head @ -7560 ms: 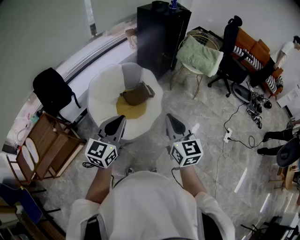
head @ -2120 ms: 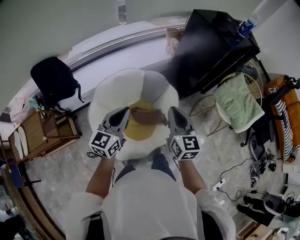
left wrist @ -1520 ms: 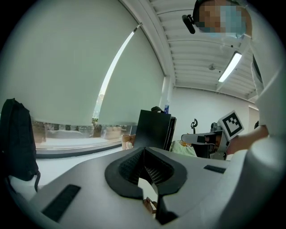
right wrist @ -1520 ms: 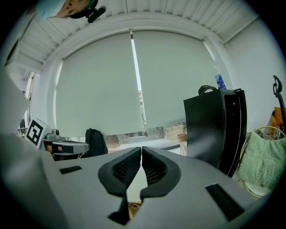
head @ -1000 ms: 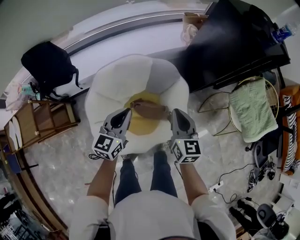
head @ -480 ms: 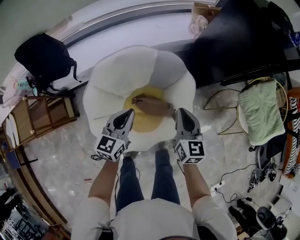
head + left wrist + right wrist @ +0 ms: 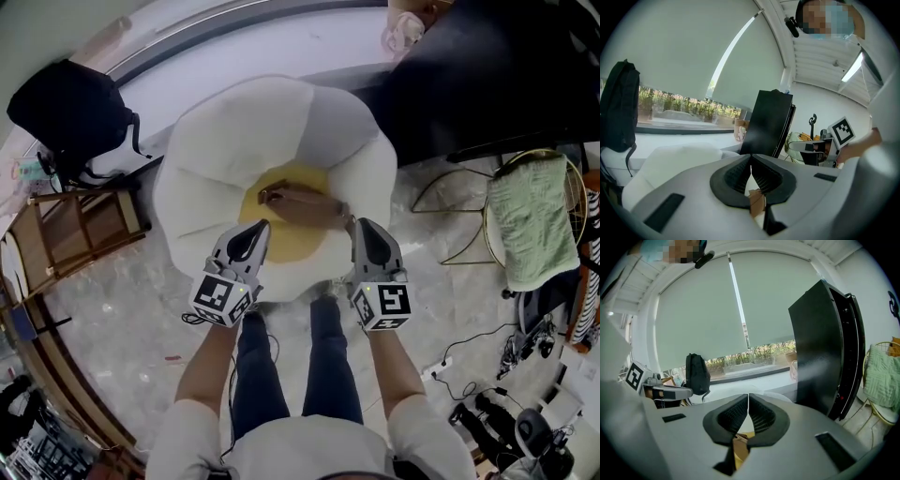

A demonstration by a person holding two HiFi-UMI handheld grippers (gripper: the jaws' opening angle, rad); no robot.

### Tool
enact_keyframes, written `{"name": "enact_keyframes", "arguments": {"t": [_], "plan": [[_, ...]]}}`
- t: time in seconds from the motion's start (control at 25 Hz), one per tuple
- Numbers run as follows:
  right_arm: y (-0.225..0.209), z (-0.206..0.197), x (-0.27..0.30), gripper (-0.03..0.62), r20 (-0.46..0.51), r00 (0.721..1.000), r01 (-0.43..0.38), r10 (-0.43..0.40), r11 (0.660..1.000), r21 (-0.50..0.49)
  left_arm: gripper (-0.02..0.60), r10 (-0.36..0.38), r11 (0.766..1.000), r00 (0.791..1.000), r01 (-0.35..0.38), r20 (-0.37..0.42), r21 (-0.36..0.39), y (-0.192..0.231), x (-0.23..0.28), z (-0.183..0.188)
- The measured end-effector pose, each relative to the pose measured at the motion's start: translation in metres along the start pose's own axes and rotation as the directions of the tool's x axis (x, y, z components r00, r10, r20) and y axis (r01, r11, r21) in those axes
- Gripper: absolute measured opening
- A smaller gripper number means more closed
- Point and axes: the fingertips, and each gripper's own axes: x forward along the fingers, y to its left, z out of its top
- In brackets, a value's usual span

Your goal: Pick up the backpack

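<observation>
A small brown bag (image 7: 300, 206) lies on the yellow centre of a white egg-shaped cushion (image 7: 234, 141). A black backpack (image 7: 70, 117) stands upright on the window ledge at the far left, also visible in the left gripper view (image 7: 618, 112) and the right gripper view (image 7: 697, 373). My left gripper (image 7: 258, 226) hangs over the cushion's near edge, just left of the brown bag, shut and empty. My right gripper (image 7: 361, 225) is just right of the bag, also shut and empty. Both point past the cushion towards the window (image 7: 751, 165) (image 7: 748, 395).
A tall black cabinet (image 7: 487, 75) stands right of the cushion. A wooden rack (image 7: 66, 234) is on the left, below the black backpack. A gold wire chair with a green towel (image 7: 534, 220) is at the right. Cables (image 7: 450, 361) lie on the marble floor.
Both grippers have sunk towards the cushion and stayed shut. The cushion and brown bag appear larger and closer in the head view.
</observation>
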Motion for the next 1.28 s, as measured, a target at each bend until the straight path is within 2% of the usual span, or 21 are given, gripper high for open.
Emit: {"name": "enact_keyframes", "arguments": {"t": [0.68,1.28], "plan": [[-0.02,-0.061,0.04,0.029,-0.046,0.999,0.004,-0.003,1.0,0.023,0.032,0.031,0.996,0.999,-0.032,-0.011,-0.081,0.032,0.033,-0.061],[-0.021,-0.11,0.073,0.029,-0.076,0.996,-0.048,0.05,0.998,0.029,0.032,0.062,0.988,0.998,-0.064,-0.02,-0.143,0.065,0.055,-0.112]]}}
